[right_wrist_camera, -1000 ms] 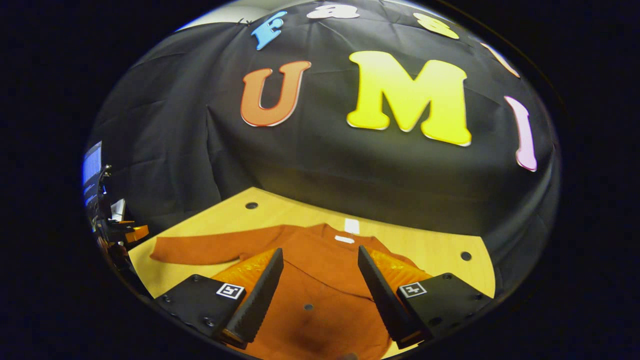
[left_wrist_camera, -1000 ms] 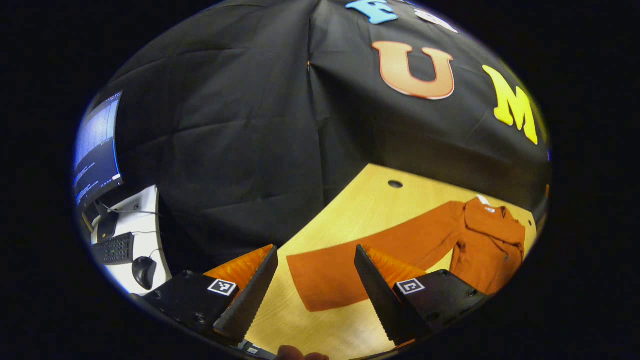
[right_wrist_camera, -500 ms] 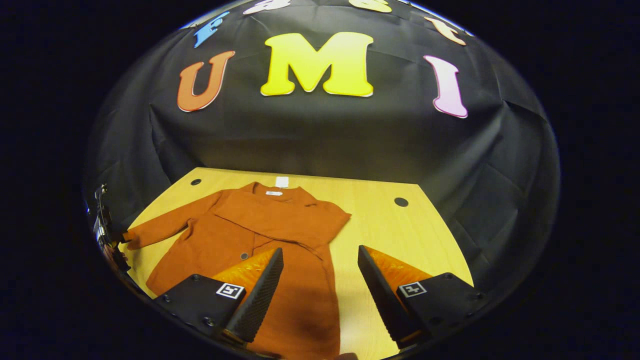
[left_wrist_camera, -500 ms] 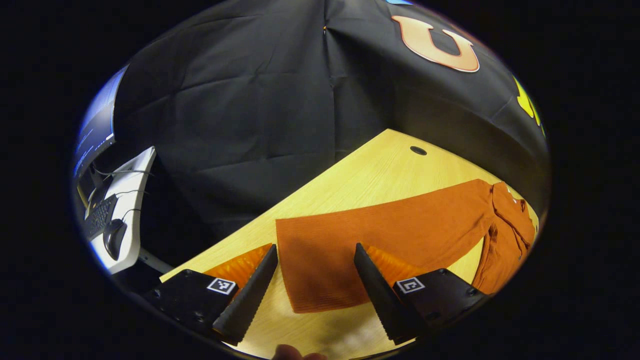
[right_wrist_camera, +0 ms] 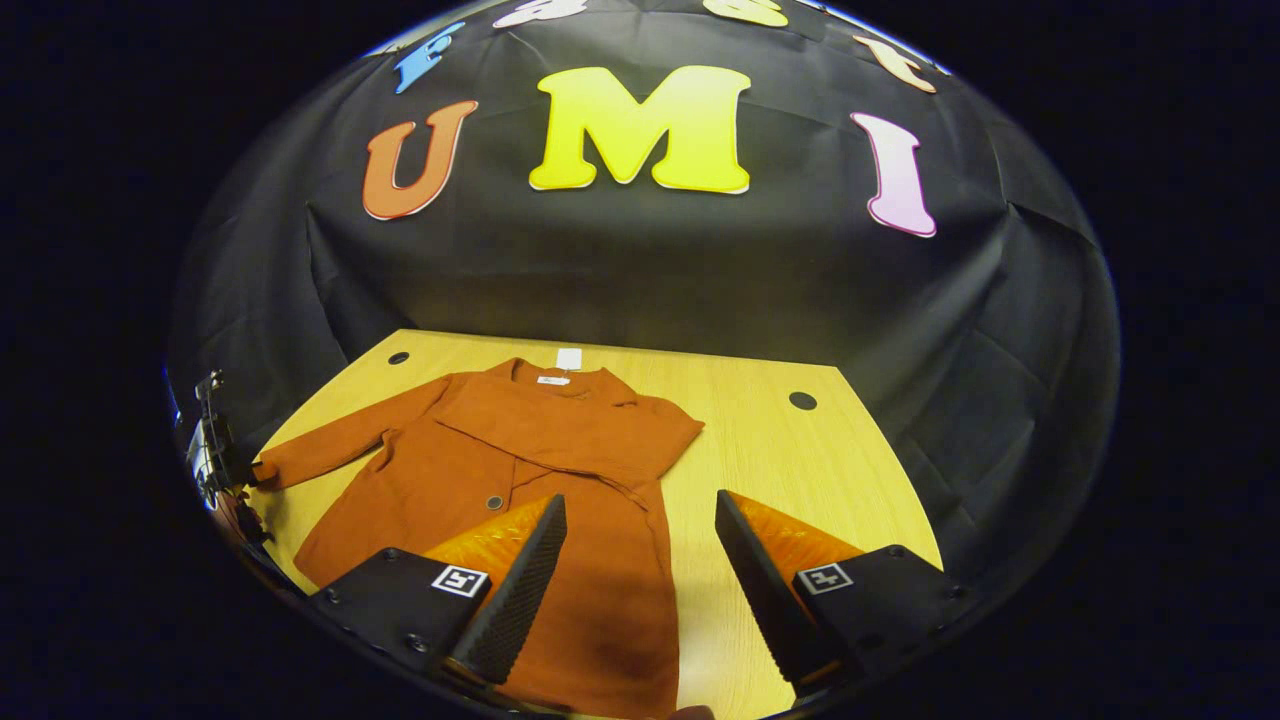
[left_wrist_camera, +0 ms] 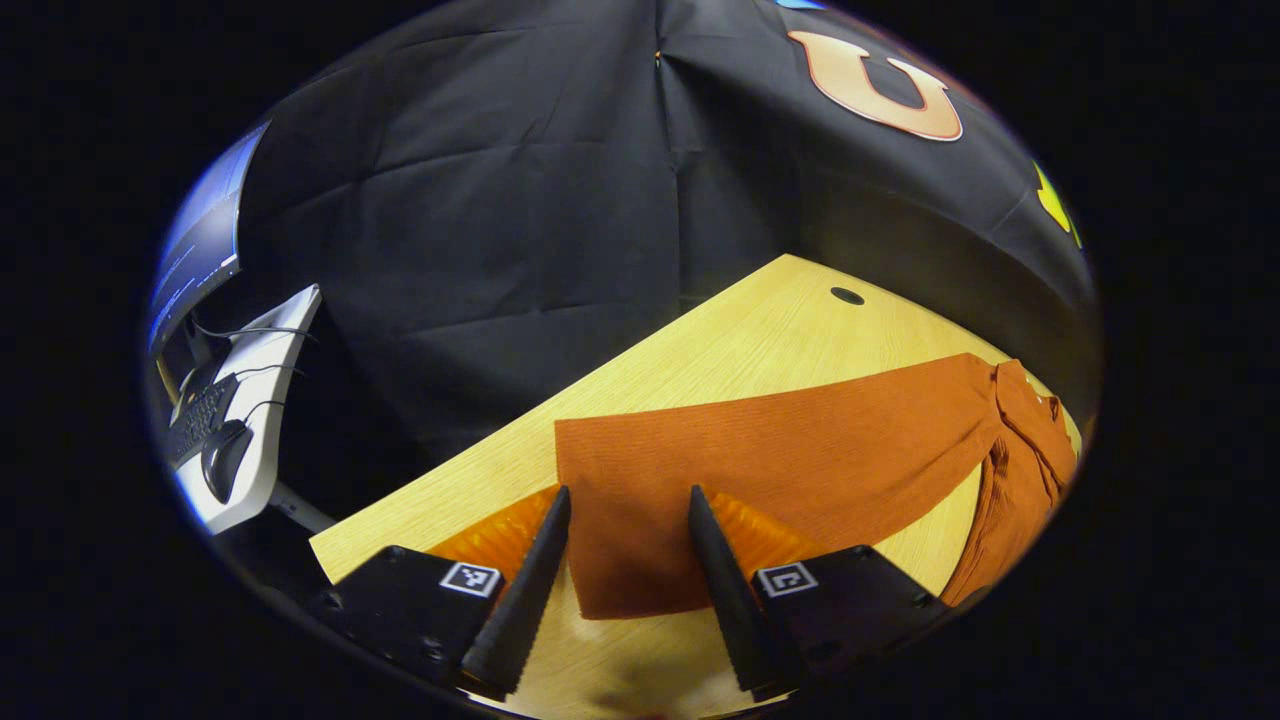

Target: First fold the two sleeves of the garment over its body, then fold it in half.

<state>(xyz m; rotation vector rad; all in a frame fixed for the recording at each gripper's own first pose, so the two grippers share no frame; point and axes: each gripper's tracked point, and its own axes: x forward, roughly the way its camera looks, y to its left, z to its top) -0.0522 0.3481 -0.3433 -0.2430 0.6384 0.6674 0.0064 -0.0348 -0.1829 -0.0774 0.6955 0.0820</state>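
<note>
A rust-orange garment (right_wrist_camera: 450,480) lies flat on the wooden table (right_wrist_camera: 800,470), collar toward the wall. One sleeve (right_wrist_camera: 590,440) is folded across the chest. The other sleeve (left_wrist_camera: 800,450) stretches straight out over the table. My left gripper (left_wrist_camera: 627,512) sits low at that sleeve's cuff (left_wrist_camera: 630,530). Its fingers stand either side of the cuff end with a gap between them, open. The right gripper (right_wrist_camera: 638,505) hangs open above the garment's lower right edge, holding nothing. The left gripper (right_wrist_camera: 215,455) also appears small at the outstretched cuff in the right gripper view.
A white side desk (left_wrist_camera: 262,420) with a keyboard (left_wrist_camera: 198,420), a mouse (left_wrist_camera: 222,460) and a monitor (left_wrist_camera: 200,240) stands left of the table. The tabletop has round holes (right_wrist_camera: 802,401). Bare wood lies right of the garment. The black cloth wall closes the far side.
The left gripper dropped toward the outstretched cuff and its fingers narrowed around it. The right gripper drew back from over the garment's body to its lower right, then held nearly still.
</note>
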